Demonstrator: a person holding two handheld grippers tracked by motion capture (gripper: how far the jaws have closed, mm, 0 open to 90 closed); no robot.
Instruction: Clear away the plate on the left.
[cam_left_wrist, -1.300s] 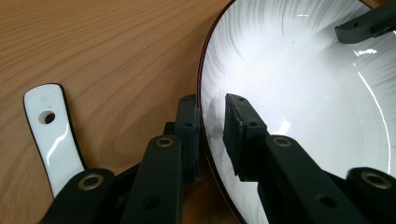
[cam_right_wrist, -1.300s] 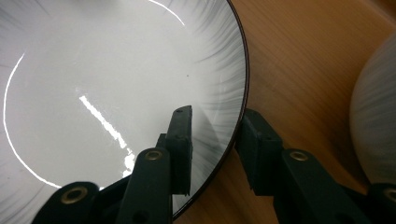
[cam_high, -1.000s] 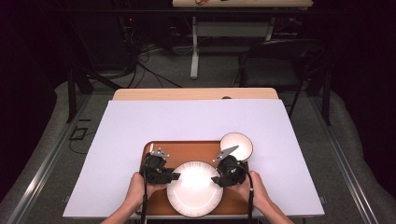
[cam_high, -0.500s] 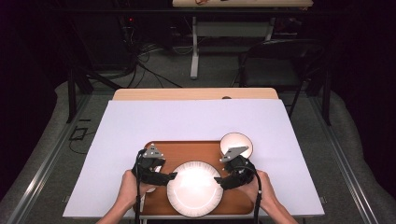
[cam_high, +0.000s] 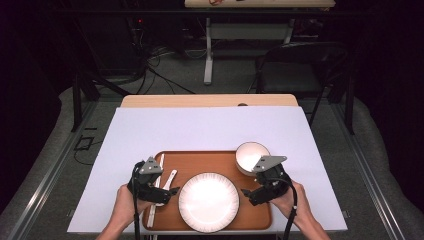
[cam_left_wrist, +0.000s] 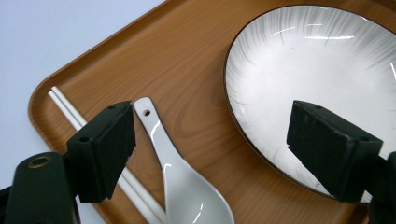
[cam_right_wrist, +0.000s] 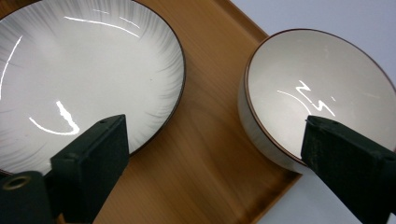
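Both grippers — left (cam_high: 167, 192), right (cam_high: 248, 194) — flank plate (cam_high: 209, 201), fingers spread.

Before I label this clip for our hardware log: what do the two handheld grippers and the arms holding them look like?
Both are black. The left gripper and right gripper each carry a grey three-cornered plate on top and trail a black cable toward the person. The gripper views show two blocky, matte black jaws with flat rectangular pads and small screw holes. The forearms are bare, with no sleeves in view.
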